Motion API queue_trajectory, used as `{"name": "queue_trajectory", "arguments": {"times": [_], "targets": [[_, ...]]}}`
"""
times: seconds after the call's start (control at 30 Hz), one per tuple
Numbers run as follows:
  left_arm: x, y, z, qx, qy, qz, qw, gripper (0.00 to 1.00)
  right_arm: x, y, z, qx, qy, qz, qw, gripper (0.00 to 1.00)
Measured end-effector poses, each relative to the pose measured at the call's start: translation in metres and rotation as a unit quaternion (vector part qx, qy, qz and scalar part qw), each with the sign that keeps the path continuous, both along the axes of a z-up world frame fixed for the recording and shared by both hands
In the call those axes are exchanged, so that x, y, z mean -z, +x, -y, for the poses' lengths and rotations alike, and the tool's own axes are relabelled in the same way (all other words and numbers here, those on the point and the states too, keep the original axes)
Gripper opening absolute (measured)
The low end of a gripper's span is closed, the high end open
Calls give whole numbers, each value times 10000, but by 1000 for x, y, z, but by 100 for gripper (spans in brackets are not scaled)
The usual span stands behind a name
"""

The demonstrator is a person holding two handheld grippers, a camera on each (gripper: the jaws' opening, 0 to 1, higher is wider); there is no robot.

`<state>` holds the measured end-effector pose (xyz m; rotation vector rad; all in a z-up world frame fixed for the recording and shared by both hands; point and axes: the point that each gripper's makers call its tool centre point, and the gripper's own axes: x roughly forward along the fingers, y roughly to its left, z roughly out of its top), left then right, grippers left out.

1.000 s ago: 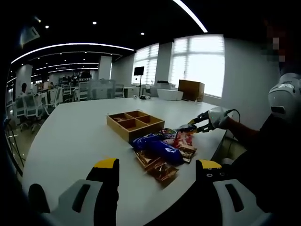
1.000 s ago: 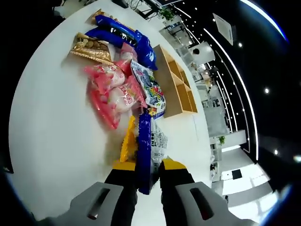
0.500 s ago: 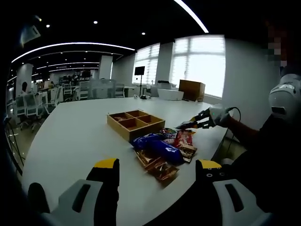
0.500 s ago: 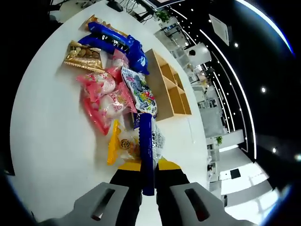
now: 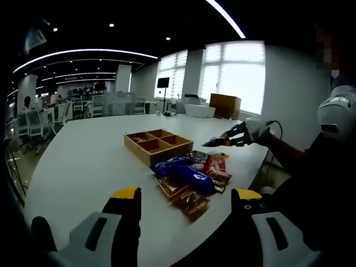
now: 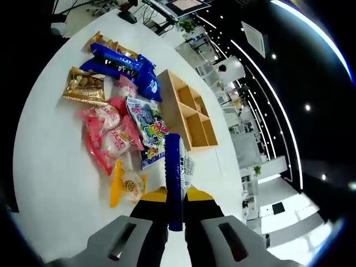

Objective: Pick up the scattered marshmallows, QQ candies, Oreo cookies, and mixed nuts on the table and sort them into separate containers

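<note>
Oreo packet [image 6: 173, 178] lengthwise between right hand-held gripper [image 6: 172, 196] jaws

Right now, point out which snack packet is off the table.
The blue-edged clear packet, clamped between the right gripper fingers and held above the white table. The pink, gold and other blue packets lie on the tabletop.

Snack packets heaped beside a compartment tray on the worktop [image 5: 78, 167].

Heap of packets [image 5: 189, 175] just in front of the divided tray [image 5: 157, 144], touching or nearly so. Held above the heap's far side in the right claw [image 6: 173, 196], a flat packet [image 6: 173, 178]. Nearest the left claw [image 5: 186, 194], the nut packets [image 5: 189, 201]. Behind the worktop, chairs [image 5: 33, 125].
</note>
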<state>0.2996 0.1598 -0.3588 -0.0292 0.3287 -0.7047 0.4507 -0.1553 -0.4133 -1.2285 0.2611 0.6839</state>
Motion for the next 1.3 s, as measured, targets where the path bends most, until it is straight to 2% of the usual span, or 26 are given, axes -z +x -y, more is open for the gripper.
{"name": "queue_trajectory", "arguments": {"times": [0.4,0.7,0.97,1.3], "targets": [[1,-2,-2,-45,43,-3,10000,70,-11,4,-15,-191,240,-30,9995,5],[5,-1,1,-28,75,-22,10000,70,-28,6,-25,-308,268,112,9991,5],[4,1,-3,-75,119,-23,9999,70,-32,14,-30,-371,288,118,9988,5],[4,1,-2,-81,143,-13,9999,70,-42,22,-48,-608,254,222,9976,5]]}}
